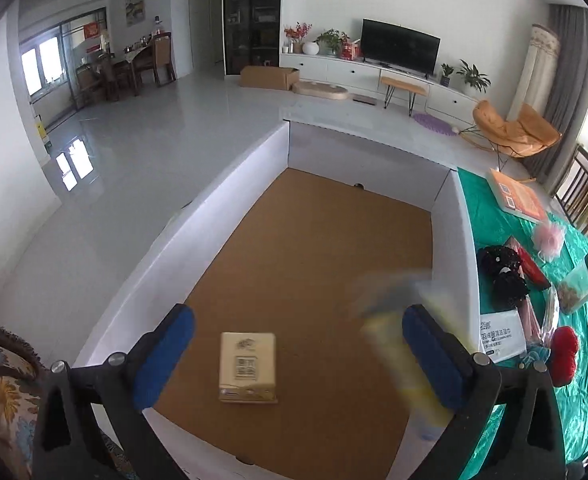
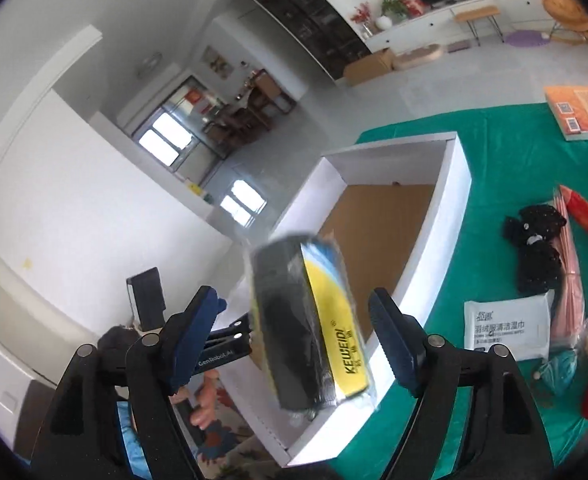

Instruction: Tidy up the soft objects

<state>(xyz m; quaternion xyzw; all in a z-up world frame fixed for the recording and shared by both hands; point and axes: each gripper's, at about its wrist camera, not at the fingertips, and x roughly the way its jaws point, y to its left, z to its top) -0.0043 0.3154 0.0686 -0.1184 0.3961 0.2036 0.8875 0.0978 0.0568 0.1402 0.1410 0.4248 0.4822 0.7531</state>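
- Left wrist view: left gripper (image 1: 297, 360) spread wide, empty, above white box (image 1: 250, 168) with brown floor; tan tissue pack (image 1: 248, 368) below, between the pads; blurred yellow packet (image 1: 397, 344) beside the right pad.
- Right wrist view: right gripper (image 2: 294, 340) parted, pads clear of black-and-yellow packet (image 2: 313, 328), tilted, over the box (image 2: 451, 200); wipes pack (image 2: 507, 330) off right on green cloth (image 2: 493, 128).

Home living room, television (image 1: 401, 45), orange lounge chair (image 1: 513, 128), dining table (image 1: 134, 60)

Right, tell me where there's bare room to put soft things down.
Most of the brown floor of the white box is free; only a small tan pack lies near its near wall. The green cloth between box and orange book is bare. Beside the box's right wall it is crowded: black fabric, wipes packet.
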